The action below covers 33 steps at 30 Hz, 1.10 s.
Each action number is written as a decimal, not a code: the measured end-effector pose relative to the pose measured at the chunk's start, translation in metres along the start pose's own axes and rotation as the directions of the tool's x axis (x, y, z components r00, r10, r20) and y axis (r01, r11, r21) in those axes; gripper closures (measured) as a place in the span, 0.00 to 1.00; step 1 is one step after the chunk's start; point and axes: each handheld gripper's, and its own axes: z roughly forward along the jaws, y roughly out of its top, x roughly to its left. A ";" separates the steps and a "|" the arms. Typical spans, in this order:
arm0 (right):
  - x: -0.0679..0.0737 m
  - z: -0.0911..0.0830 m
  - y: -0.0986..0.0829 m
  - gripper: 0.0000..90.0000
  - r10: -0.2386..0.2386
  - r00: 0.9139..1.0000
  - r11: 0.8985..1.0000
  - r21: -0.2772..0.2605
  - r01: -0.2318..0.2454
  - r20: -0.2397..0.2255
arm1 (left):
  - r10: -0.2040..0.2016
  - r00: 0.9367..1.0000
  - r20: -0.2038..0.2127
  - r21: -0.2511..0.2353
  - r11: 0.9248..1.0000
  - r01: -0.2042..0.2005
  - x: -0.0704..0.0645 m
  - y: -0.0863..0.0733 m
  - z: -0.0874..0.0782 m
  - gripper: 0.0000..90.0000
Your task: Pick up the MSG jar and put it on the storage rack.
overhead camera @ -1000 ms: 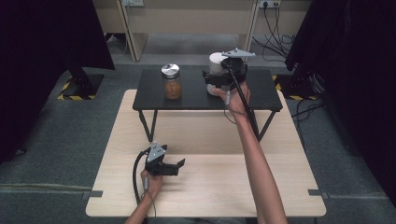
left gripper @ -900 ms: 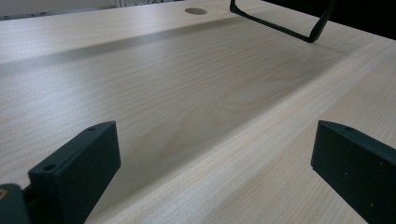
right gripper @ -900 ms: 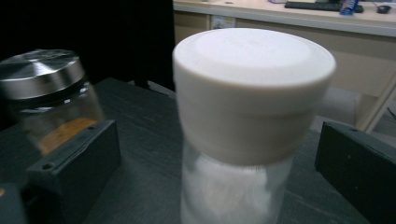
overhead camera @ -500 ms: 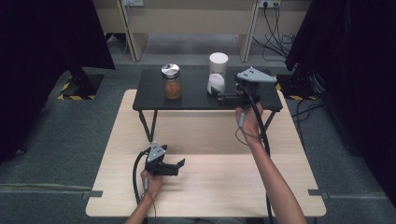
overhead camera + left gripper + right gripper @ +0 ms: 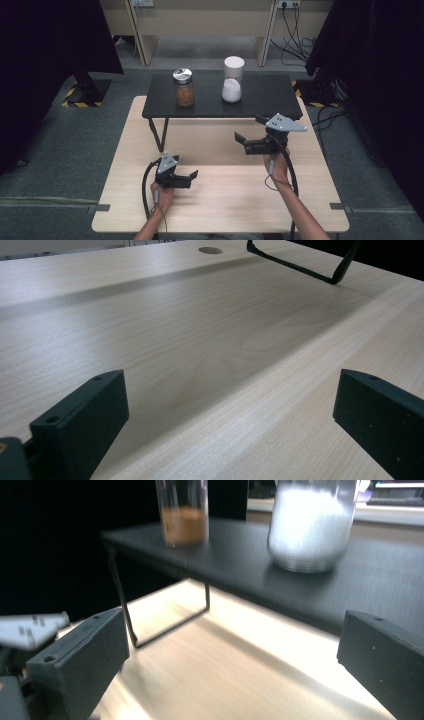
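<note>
The right gripper (image 5: 248,131) has drawn back from the white-filled jar (image 5: 232,80) on the black shelf (image 5: 265,97) and now hangs right of centre in the high view over the wooden table (image 5: 225,200), jaws spread and empty. At lower left of centre, the left gripper (image 5: 190,176) rests on the table, jaws also wide apart. Across the upper middle, the white-filled jar stands beside a brown-filled jar (image 5: 184,88) on the shelf.

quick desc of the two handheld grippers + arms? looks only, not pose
Both grippers are black, each with two flat, blocky black jaws with small screw holes. The left gripper and right gripper each carry a grey three-cornered plate on top with small dark marks, and each trails a black cable. The forearms are bare; no sleeves or gloves visible.
</note>
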 end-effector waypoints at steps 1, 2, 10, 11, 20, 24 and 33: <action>0.001 0.000 -0.006 0.00 -0.006 1.000 1.000 0.008 0.006 0.005 | 0.000 1.000 0.000 0.000 1.000 0.000 0.000 0.000 0.000 0.01; 0.003 0.000 -0.013 0.00 -0.020 1.000 1.000 0.022 0.020 0.011 | 0.000 1.000 0.001 0.000 1.000 0.000 0.000 0.000 0.000 0.01; 0.008 0.008 -0.054 0.00 -0.004 1.000 0.995 0.101 0.003 0.014 | 0.000 1.000 0.000 0.000 1.000 0.000 0.000 0.000 0.000 0.01; 0.008 0.010 -0.059 0.00 0.004 1.000 0.994 0.107 -0.005 0.012 | 0.000 1.000 0.000 0.000 1.000 0.000 0.000 0.000 0.000 0.01; 0.010 0.021 -0.094 0.01 0.044 0.999 0.988 0.144 -0.048 0.030 | 0.000 1.000 0.000 0.000 1.000 0.000 0.000 0.000 0.000 0.00; 0.013 0.024 -0.107 0.00 0.043 0.999 0.989 0.138 -0.047 0.030 | 0.000 1.000 -0.001 0.000 1.000 0.000 0.000 0.000 0.000 0.01; 0.019 0.029 -0.121 0.01 0.030 0.999 0.990 0.135 -0.034 0.036 | 0.003 1.000 0.002 -0.002 1.000 -0.003 0.000 0.000 0.000 0.01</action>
